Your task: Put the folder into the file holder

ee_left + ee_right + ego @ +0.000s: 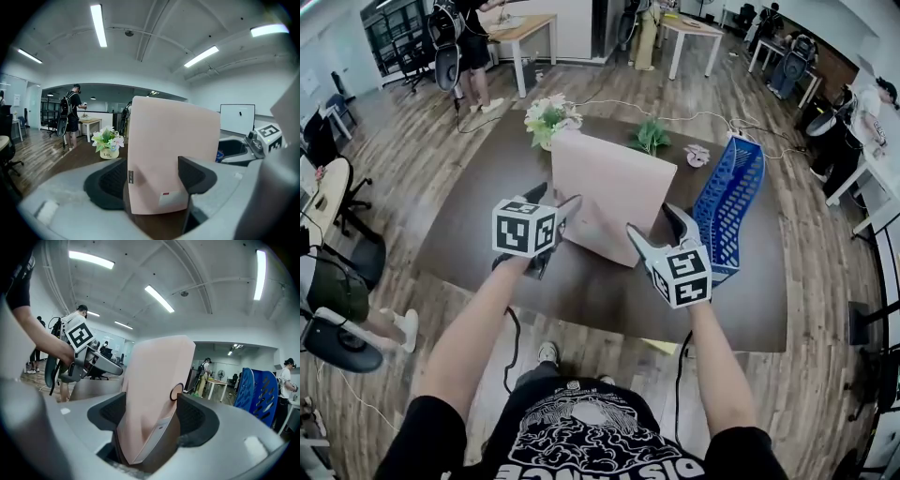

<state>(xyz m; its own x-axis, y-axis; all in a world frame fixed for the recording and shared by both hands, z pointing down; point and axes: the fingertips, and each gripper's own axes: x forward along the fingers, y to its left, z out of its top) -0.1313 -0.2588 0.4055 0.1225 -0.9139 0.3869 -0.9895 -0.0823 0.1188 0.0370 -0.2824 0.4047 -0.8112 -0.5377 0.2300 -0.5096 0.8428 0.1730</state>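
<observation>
Folder [609,192]: pink, held upright above the dark table [478,253]. Its broad face is toward the person, its long axis runs up and down, and its spine is at the left edge.
Left gripper [561,214]: jaws clenched on the folder's lower left corner.
Right gripper [658,234]: jaws set wide but grasping the folder's lower right edge.
File holder [729,202]: blue mesh, lying on the table to the right of the folder and apart from it. Its long side runs away from the person.
</observation>
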